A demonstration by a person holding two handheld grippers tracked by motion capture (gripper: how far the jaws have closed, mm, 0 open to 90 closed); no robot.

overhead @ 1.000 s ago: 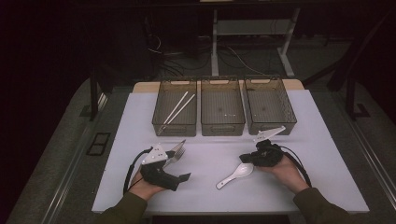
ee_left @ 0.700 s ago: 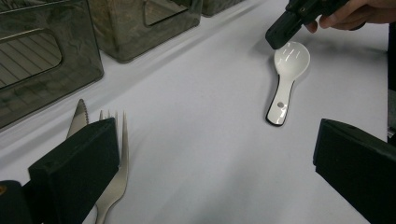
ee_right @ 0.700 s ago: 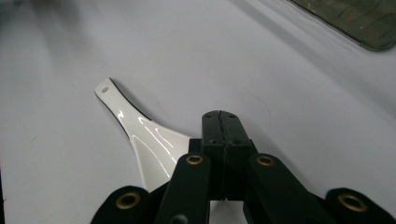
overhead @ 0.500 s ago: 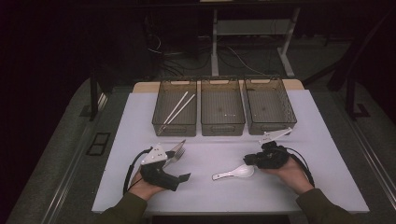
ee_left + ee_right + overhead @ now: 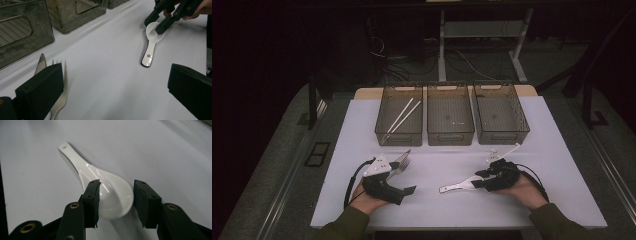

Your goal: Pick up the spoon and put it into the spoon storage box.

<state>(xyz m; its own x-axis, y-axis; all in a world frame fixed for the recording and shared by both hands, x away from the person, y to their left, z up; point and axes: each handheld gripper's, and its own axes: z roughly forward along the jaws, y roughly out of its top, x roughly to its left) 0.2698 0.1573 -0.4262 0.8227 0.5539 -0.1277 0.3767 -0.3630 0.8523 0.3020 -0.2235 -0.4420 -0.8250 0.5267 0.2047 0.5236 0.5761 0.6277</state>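
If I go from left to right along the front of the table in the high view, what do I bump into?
Left gripper → fork → spoon → right gripper, its jaws just opening with the spoon's bowl between them.

My left gripper (image 5: 117,92) hides most of the fork (image 5: 61,100) and knife (image 5: 41,63); their handles run off frame.

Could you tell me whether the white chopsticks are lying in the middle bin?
No, the white chopsticks lie in the left bin of the three, while the middle bin holds none.
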